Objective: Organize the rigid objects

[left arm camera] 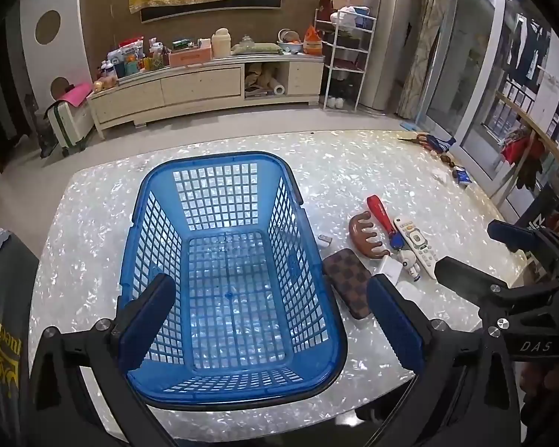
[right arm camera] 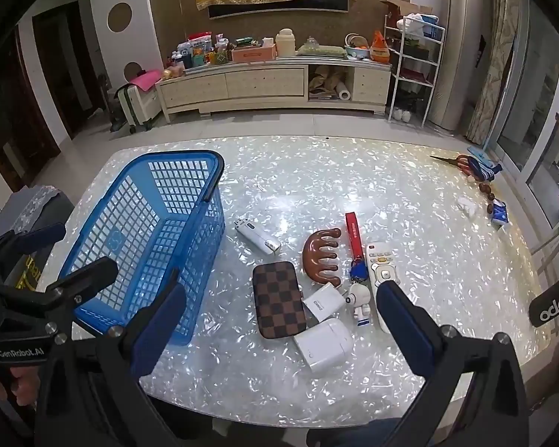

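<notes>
An empty blue plastic basket [left arm camera: 160, 231] [right arm camera: 130, 205] stands on the shiny white table [right arm camera: 428, 223]. To its right lie a brown checkered case [right arm camera: 279, 300] [left arm camera: 348, 283], a brown wooden comb-shaped massager [right arm camera: 322, 257] [left arm camera: 365, 232], a red strap keychain [right arm camera: 355, 238], a white remote [right arm camera: 380, 275] [left arm camera: 415, 242], a small astronaut figure [right arm camera: 359, 303], a white charger [right arm camera: 324, 301], a white earbud case [right arm camera: 324, 344] and a white oblong device [right arm camera: 257, 240]. My left gripper [left arm camera: 272, 324] is open above the basket's near end. My right gripper [right arm camera: 279, 335] is open above the checkered case and earbud case.
Scissors [right arm camera: 462, 162] and small odds and ends lie along the table's far right edge. A long cream cabinet [right arm camera: 272, 85] with clutter stands across the room beyond the table. A white wire rack [right arm camera: 413, 67] stands beside it.
</notes>
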### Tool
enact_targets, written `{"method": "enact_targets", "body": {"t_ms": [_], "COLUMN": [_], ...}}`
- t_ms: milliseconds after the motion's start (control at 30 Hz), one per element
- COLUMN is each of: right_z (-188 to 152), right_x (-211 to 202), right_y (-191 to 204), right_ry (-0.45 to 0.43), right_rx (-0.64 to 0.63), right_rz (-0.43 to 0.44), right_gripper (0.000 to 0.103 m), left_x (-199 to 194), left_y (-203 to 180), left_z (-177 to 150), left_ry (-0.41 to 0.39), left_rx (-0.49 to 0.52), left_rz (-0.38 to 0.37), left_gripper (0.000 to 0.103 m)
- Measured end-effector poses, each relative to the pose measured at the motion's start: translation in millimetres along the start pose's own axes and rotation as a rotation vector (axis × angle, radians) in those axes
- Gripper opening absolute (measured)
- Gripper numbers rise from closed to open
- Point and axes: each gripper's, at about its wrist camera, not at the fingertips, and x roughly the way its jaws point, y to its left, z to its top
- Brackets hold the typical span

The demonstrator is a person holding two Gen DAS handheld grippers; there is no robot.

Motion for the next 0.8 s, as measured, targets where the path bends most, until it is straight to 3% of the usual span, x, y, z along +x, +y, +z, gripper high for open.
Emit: {"method": "enact_targets", "body": {"t_ms": [800], "right_z": [-1.4], "right_x": [-1.7], "right_y": [0.8], "right_ry": [0.009], "right_rx": [0.006], "right_rz": [0.007], "right_gripper": [0.103], "left_x": [-4.2], "left_y": [2.2], "left_z": [-1.8], "left_ry": [0.002], "left_rx": [-0.003], "left_rz": [0.006], "left_gripper": [0.102]}}
